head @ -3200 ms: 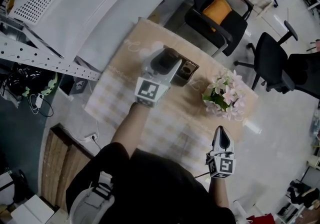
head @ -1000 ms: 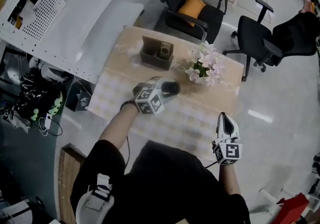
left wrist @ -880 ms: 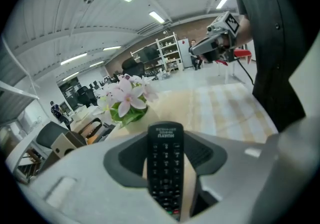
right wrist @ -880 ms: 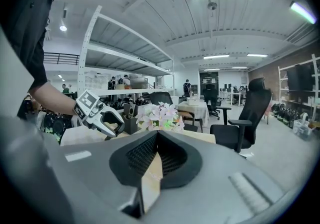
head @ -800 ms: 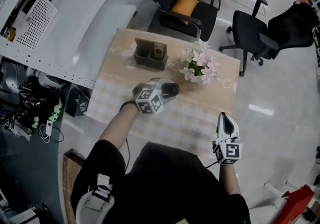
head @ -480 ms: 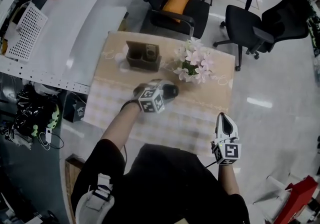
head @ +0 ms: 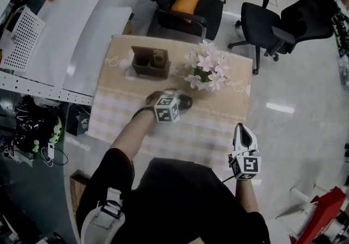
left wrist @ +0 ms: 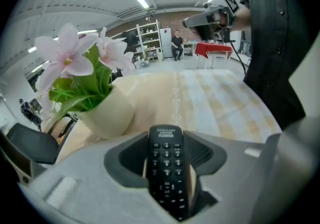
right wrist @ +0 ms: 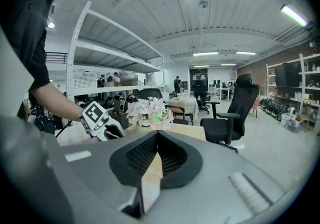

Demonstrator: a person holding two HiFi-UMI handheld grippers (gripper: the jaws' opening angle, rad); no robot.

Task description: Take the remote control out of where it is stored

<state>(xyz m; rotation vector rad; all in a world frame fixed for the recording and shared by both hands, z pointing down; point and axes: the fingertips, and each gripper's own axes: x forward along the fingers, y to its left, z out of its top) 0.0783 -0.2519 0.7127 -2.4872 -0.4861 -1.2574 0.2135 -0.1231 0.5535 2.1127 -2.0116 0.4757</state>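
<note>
Here left tool [head: 175, 103] clamps remote [left wrist: 167, 168] over open tablecloth [head: 215, 128], clear of edges.

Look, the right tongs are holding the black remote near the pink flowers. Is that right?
No, the left tongs hold the black remote near the pink flowers; the left gripper view shows it between them. The right tongs are shut on nothing.

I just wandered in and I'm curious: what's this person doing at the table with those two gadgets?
A person is working with a hand-held gripper in each hand. The left gripper has its jaws closed on a black remote control, held above the checked tablecloth near the pink flowers. The remote is already out of the brown holder at the table's far side. The right gripper is off by the table's edge, jaws together and empty.
</note>
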